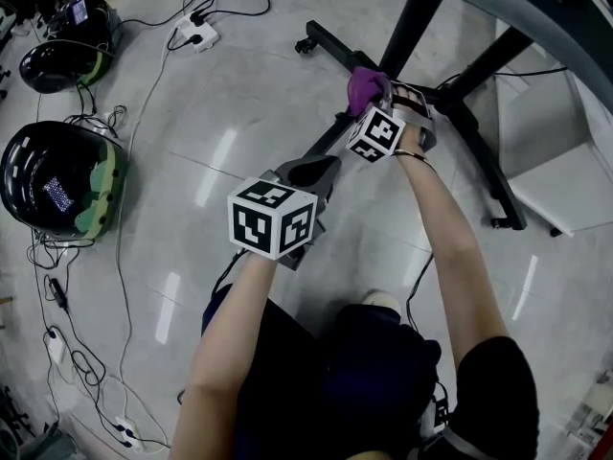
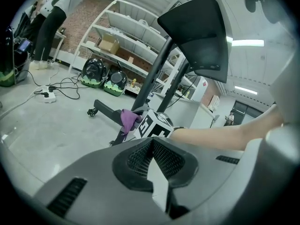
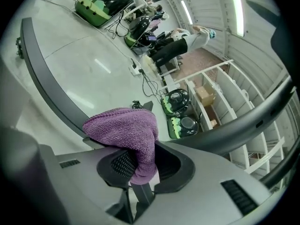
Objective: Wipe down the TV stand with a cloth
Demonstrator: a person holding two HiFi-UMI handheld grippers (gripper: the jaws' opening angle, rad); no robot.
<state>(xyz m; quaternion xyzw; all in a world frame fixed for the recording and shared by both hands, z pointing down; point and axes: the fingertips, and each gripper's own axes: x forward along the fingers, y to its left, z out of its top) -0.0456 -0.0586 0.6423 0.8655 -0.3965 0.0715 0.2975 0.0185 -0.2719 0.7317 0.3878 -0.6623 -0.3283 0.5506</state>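
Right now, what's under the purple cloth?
The stand's black leg runs beneath the cloth, which the right gripper pinches. The cloth hides whether they touch.

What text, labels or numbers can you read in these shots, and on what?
No readable text anywhere.
Near cube and far cube: black-and-white square patterns, no letters.
Black helmet: pale dotted patch, too blurred to read.
Cardboard box on the shelf: no legible print.
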